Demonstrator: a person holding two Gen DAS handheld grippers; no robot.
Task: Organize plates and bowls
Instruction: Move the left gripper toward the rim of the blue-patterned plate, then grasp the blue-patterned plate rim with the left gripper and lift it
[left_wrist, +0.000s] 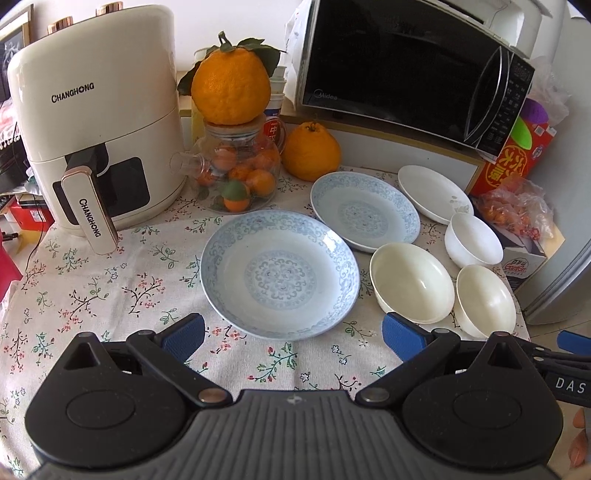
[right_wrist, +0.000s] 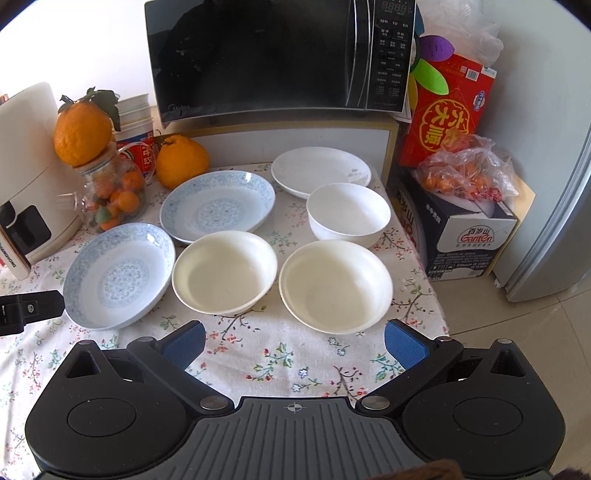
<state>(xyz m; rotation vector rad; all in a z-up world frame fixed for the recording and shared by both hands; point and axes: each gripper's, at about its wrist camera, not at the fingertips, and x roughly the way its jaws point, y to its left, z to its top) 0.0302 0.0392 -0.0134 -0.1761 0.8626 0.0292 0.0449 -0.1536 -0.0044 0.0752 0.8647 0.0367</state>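
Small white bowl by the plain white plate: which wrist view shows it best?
Right wrist view. The small white bowl sits near centre there, whole rim and inside visible, in front of the plain white plate. In the left wrist view the same bowl is far right, smaller and fisheye-stretched, though unblocked.

left gripper: black body | blue pads | "DAS" marking, perhaps cropped

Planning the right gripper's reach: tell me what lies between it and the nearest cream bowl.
Only bare flowered tablecloth lies between the right gripper and the cream bowl, in the right wrist view.
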